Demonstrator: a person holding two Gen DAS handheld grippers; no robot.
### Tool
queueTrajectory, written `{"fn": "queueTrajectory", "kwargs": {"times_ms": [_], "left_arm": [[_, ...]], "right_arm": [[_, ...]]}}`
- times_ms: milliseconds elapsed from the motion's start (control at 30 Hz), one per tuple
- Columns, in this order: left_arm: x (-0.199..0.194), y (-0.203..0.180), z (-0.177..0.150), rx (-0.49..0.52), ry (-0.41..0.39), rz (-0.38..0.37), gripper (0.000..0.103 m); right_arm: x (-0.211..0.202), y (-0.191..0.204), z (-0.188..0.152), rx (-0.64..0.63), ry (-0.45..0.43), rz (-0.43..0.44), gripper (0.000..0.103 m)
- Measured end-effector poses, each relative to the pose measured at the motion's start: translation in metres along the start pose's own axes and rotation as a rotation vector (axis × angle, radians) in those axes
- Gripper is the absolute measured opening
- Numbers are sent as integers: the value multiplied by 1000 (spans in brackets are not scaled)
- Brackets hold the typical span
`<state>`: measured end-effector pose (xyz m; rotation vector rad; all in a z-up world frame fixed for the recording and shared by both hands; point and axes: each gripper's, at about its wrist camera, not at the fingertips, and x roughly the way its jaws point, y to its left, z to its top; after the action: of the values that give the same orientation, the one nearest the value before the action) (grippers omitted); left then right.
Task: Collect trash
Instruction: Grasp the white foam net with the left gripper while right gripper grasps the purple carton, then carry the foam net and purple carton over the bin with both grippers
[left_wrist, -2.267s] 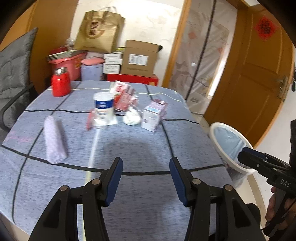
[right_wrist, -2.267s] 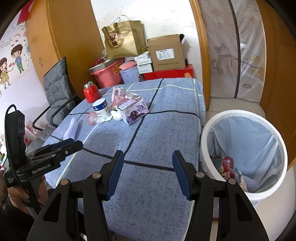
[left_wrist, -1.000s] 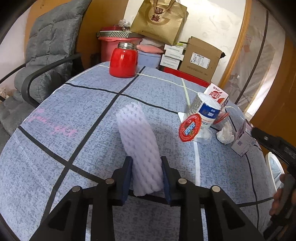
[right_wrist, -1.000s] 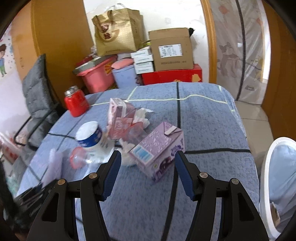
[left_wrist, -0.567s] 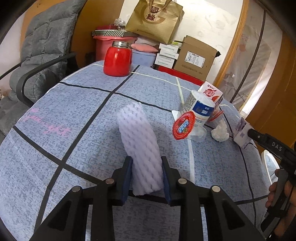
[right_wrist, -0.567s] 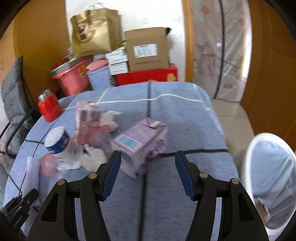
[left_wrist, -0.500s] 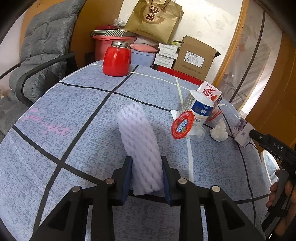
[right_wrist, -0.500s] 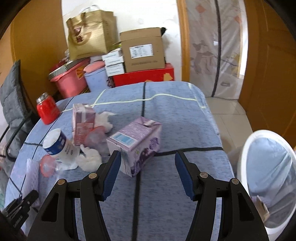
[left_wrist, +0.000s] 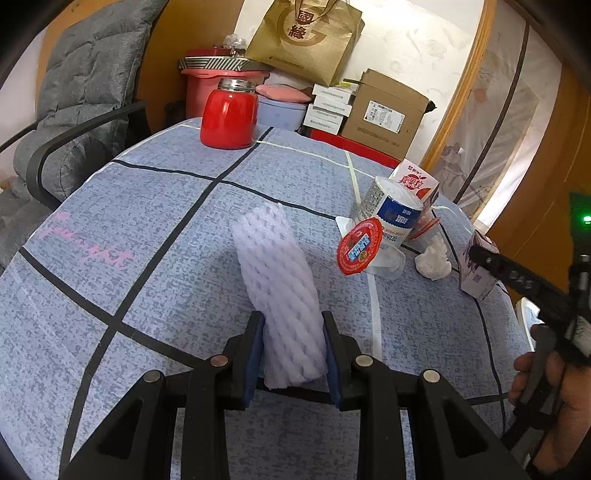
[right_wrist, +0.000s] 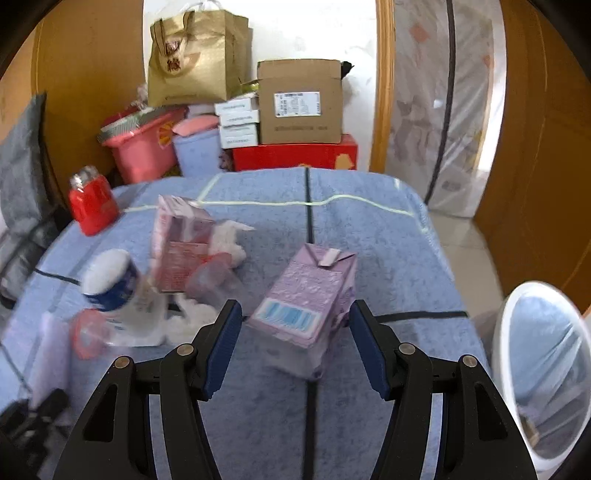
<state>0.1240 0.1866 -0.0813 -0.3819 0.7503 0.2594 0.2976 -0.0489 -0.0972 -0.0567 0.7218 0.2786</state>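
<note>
My left gripper (left_wrist: 293, 350) is shut on the near end of a white foam net sleeve (left_wrist: 277, 284) that lies on the blue tablecloth (left_wrist: 147, 240). My right gripper (right_wrist: 295, 347) is open, with a purple drink carton (right_wrist: 306, 295) between its fingers, untouched by them. Left of the carton lie a blue-and-white cup (right_wrist: 110, 284), a red peel-off lid (right_wrist: 86, 334), a pink carton (right_wrist: 177, 243) and crumpled tissues (right_wrist: 229, 236). A white bin (right_wrist: 546, 369) with a blue liner stands at the table's right.
A red jar (left_wrist: 229, 114) stands at the far left of the table. Boxes, a pink tub and a gold paper bag (left_wrist: 306, 40) are stacked behind the table. A grey padded chair (left_wrist: 74, 99) is on the left. My right gripper also shows in the left wrist view (left_wrist: 517, 277).
My left gripper stays shut on the foam sleeve, barely moved. My right gripper has moved forward, so the purple carton now sits between its open fingers.
</note>
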Motion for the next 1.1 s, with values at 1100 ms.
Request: {"fn": "queueTrajectory", "kwargs": {"times_ms": [1100], "left_arm": [[-54, -105, -37, 208, -14, -170, 25]], "right_arm": [[-104, -106, -64, 15, -8, 222, 40]]}}
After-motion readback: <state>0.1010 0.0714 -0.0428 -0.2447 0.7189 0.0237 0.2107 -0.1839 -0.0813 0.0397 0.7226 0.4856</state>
